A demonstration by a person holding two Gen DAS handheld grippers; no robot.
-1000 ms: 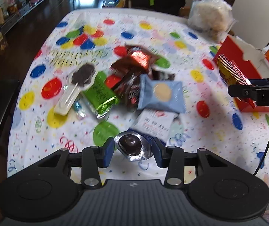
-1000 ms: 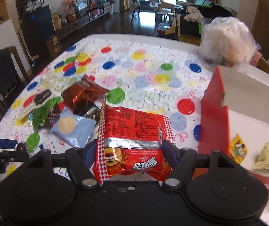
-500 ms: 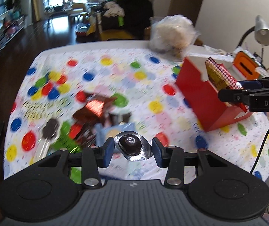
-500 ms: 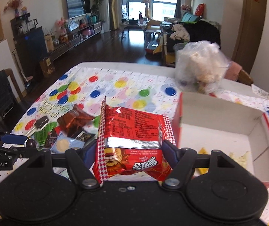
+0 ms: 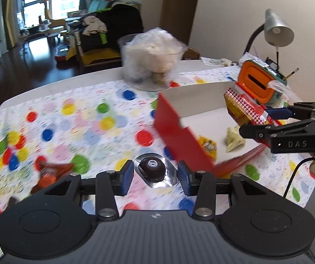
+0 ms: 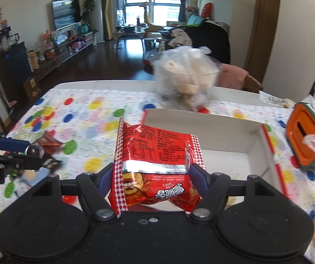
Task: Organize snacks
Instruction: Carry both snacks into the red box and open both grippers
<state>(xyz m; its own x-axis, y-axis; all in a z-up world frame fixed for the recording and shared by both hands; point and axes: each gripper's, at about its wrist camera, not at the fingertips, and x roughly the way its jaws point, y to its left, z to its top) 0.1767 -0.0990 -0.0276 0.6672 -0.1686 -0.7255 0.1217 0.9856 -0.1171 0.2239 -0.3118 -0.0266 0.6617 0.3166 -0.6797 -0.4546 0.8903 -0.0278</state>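
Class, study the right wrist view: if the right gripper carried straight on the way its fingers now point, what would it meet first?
Probably the red cardboard box. The right gripper, shut on the red snack packet, points over the box's open white interior, so the far wall looks first in line. Depth is unclear; it might pass above the wall towards the plastic-wrapped bowl.

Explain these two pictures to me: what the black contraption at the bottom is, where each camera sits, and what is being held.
No robot here: a person holds a two-finger gripper in each hand, with a fisheye camera on each looking along the fingers. In the left view, the left gripper holds a foil-wrapped chocolate. In the right view, the right gripper is clamped on a red snack bag above a red box. The box already contains a yellow packet and a pale green one. More snacks lie on the dotted tablecloth, beside a clear container.
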